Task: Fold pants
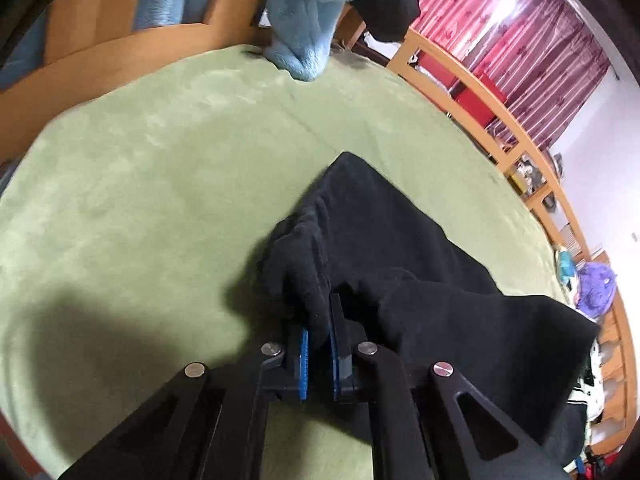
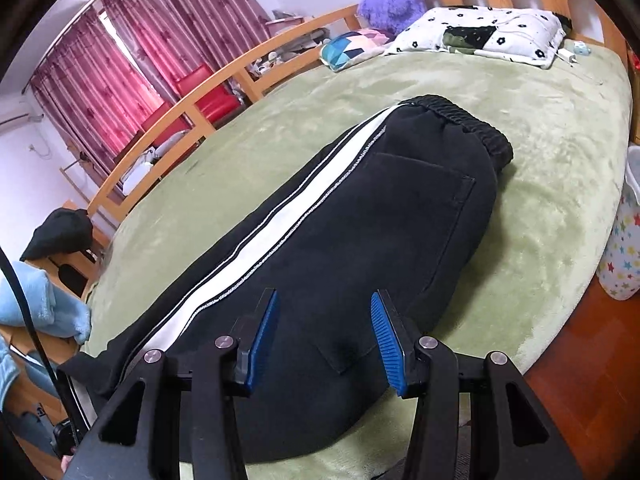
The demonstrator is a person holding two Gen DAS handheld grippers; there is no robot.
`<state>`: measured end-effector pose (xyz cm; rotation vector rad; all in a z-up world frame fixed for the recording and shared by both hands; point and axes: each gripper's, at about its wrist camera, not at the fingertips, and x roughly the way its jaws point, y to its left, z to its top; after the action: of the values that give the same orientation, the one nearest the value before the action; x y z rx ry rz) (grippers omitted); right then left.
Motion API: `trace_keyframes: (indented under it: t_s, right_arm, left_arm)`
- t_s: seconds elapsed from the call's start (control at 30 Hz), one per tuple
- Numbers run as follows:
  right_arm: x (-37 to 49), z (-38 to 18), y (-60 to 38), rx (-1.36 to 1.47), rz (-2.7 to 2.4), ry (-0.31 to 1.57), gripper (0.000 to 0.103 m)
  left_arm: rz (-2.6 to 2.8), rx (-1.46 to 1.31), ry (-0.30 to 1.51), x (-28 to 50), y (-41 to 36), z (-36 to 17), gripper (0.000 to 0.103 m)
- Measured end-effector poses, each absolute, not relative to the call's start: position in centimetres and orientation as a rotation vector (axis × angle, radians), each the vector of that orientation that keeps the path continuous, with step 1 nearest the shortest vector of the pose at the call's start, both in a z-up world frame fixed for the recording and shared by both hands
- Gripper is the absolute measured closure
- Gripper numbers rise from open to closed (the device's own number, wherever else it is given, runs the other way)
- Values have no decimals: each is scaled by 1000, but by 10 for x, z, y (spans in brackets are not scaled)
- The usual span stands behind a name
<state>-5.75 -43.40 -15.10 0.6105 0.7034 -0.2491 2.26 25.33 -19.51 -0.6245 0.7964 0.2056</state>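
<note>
Pants [image 2: 360, 216]: black, thick soft fleece, lying flat on the green blanket [image 2: 540, 184] of the bed, near the close edge.
Long axis: in my right view it runs from the near left to the far right; the waistband [image 2: 472, 128] points to the far right, toward the pillow [image 2: 480, 36].
Waistband: ribbed elastic, gathered in small folds.
Side stripe [image 2: 280, 224]: white band with thin white lines beside it, along the left side of the pants.
Pocket [image 2: 420, 216]: flat patch shape, sewn on the upper face.
Leg end [image 1: 304, 248]: in my left view it is bunched and fuzzy, lifted a little from the blanket.
My left gripper [image 1: 318, 354]: jaws closed on the leg end; the cloth is pinched between my blue ribbed pads [image 1: 305, 364].
My right gripper [image 2: 324, 332]: jaws apart, above the black cloth near the pocket; I cannot tell if the pads touch the cloth.
Blanket: plush, olive green, with soft marks in the pile.
Bed frame [image 2: 208, 92]: light wood rails on the far left side.
Curtain [image 2: 120, 52]: red, striped, behind the frame.
</note>
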Motion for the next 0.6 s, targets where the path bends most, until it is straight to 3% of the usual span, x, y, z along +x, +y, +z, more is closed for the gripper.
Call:
trace_keyframes:
  t_s: [0.13, 0.3, 0.33, 0.5, 0.6]
  right_arm:
    - [-58, -150, -430, 603, -238, 698, 55]
    - [-56, -151, -429, 604, -208, 706, 55]
    - [-57, -151, -429, 606, -202, 706, 55]
    - [-60, -152, -432, 644, -172, 692, 55]
    - [-60, -153, -434, 658, -151, 692, 55]
  left_arm:
    - [225, -618, 834, 4, 255, -204, 94]
    - [205, -655, 931, -2, 252, -209, 76]
    - [172, -640, 938, -5, 246, -205, 68]
    - [-75, -590, 910, -27, 199, -183, 59]
    - [-181, -563, 880, -30, 166, -171, 43]
